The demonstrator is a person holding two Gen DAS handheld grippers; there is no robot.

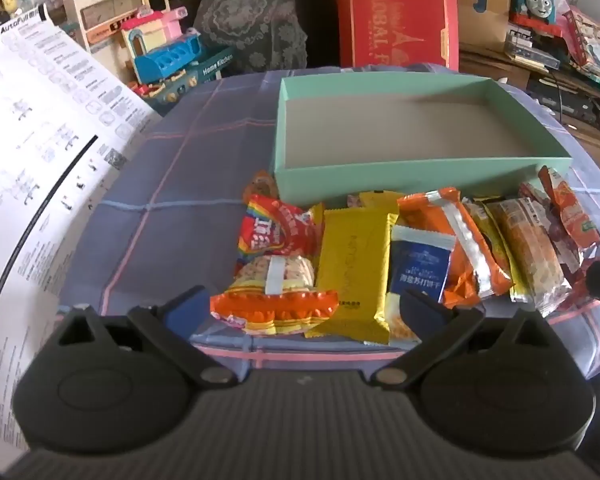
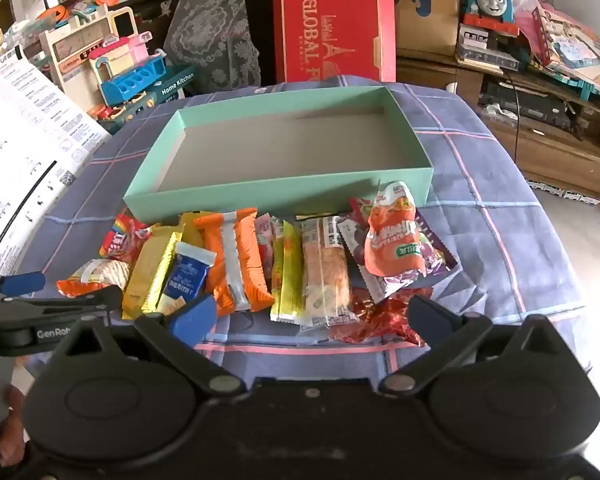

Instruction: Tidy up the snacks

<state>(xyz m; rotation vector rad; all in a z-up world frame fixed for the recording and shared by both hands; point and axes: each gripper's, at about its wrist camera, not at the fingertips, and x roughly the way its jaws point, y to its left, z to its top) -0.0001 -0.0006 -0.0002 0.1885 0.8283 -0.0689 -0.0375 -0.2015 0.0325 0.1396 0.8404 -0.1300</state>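
The white instruction sheet (image 1: pixel 40 128) runs off the left edge, its small print unreadable. The mint box's (image 1: pixel 412 168) near wall hides the tops of several wrappers. The blue cracker packet's (image 1: pixel 420 268) lower end sits behind a tong finger (image 1: pixel 420 304).

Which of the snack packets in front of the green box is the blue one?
The small blue cracker packet with a white crimped top, lying between the yellow packet and the orange packet. Every other wrapper is red, orange or yellow.

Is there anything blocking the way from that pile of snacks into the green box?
Nothing visible does. The green box sits open and empty just behind the snacks, with no lid. Only its low front wall lies between, so each packet must be lifted over it.
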